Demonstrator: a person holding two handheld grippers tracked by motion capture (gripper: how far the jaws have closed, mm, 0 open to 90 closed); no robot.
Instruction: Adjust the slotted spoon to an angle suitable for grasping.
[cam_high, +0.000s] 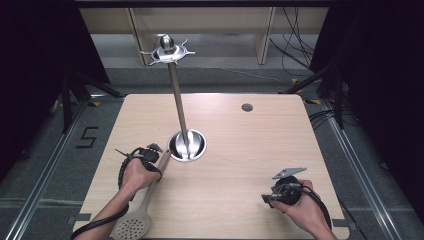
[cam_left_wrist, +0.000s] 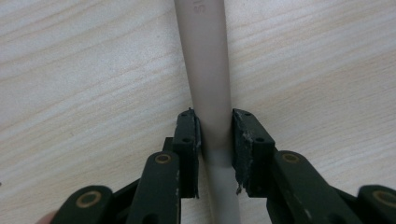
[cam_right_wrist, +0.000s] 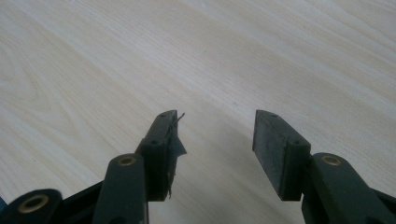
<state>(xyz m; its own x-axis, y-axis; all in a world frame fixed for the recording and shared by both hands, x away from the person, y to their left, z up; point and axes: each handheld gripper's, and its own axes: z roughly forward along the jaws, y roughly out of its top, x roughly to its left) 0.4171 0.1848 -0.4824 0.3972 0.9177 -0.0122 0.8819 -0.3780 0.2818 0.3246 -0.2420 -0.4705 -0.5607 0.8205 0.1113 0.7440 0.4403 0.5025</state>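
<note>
A beige slotted spoon (cam_high: 141, 209) lies near-left on the wooden tabletop (cam_high: 250, 165), its handle reaching toward the steel utensil stand (cam_high: 187, 145) at centre.

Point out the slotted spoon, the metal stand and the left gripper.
slotted spoon (cam_high: 131, 227), high view, on its perforated head.
metal stand (cam_high: 178, 95), high view, midway up its pole.
left gripper (cam_left_wrist: 215, 130), left gripper view, between its fingers, shut on the spoon's handle.
</note>
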